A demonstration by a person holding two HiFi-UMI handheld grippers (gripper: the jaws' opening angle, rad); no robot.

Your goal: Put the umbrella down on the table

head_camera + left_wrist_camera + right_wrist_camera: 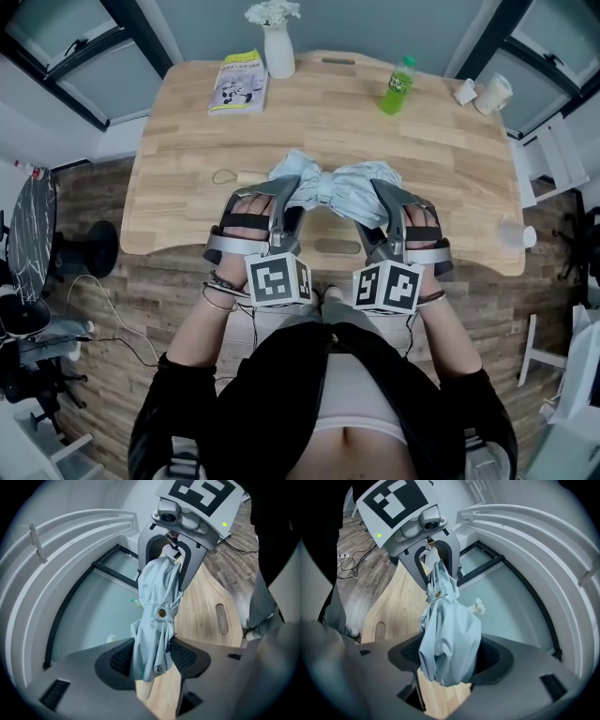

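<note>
A folded pale blue umbrella (333,187) hangs crosswise just above the near edge of the wooden table (328,117), wrapped by a strap with a brass snap. My left gripper (281,208) is shut on its left end, and the fabric (154,620) bulges between the black pads. My right gripper (382,211) is shut on the right end, where cloth (447,639) fills the gap between its pads. In each gripper view the other gripper shows at the far end of the umbrella. Whether the umbrella touches the tabletop is not clear.
On the table's far side stand a white vase with flowers (277,42), a yellow booklet (238,82), a green bottle (397,86) and a white cup (493,93). A thin loop of cord (225,175) lies left of the umbrella. A cable slot (336,247) sits in the near edge.
</note>
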